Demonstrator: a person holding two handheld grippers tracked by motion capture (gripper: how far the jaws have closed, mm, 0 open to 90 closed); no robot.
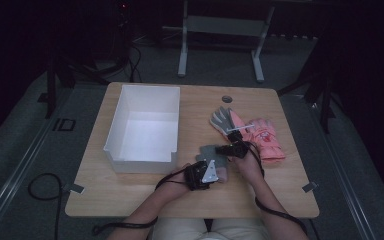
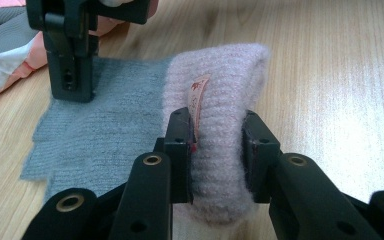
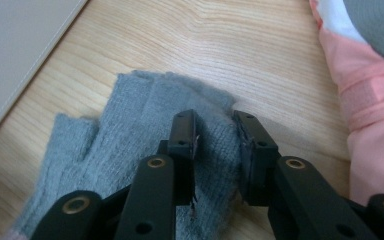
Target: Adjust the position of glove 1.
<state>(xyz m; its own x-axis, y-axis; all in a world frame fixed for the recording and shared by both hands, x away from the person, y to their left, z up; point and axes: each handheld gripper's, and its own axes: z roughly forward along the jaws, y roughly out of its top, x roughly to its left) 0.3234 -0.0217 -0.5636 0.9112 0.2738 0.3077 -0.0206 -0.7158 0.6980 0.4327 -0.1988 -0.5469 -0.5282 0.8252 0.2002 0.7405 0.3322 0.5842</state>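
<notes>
Your left tool [image 2: 215,150] has its jaws pressed on the pink ribbed cuff [image 2: 220,100] of the knit glove [image 2: 105,130], with a small label [image 2: 198,97] standing against the left jaw. Your right tool [image 3: 215,137] pinches a fold of the same glove's grey body [image 3: 140,130], near the short finger stubs at the lower left of the right gripper view. In the high view both tools sit low and right of centre, the left tool [image 1: 203,172] just below and left of the right tool [image 1: 232,149], and the glove [image 1: 211,151] lies on the bench between them.

Seen from the left gripper view, your right tool [image 2: 72,75] stands upright at the upper left with its tips down on the grey knit.

Just right of your right hand [image 1: 250,165] lies a pink padded glove [image 1: 265,137], close beside the knit one; whether they touch you cannot tell. A grey-palmed glove [image 1: 223,119] lies against it, fingers spread toward the upper left. A white open box [image 1: 145,127] stands left of centre, near the knit glove but apart from it.

The bench [image 1: 130,192] is pale wood with rounded corners and a small round grommet [image 1: 227,98] near its far edge. Grey carpet [image 1: 20,150] surrounds it, a cable [image 1: 40,187] lies at lower left, and a white frame [image 1: 220,35] stands in the dark background.
</notes>
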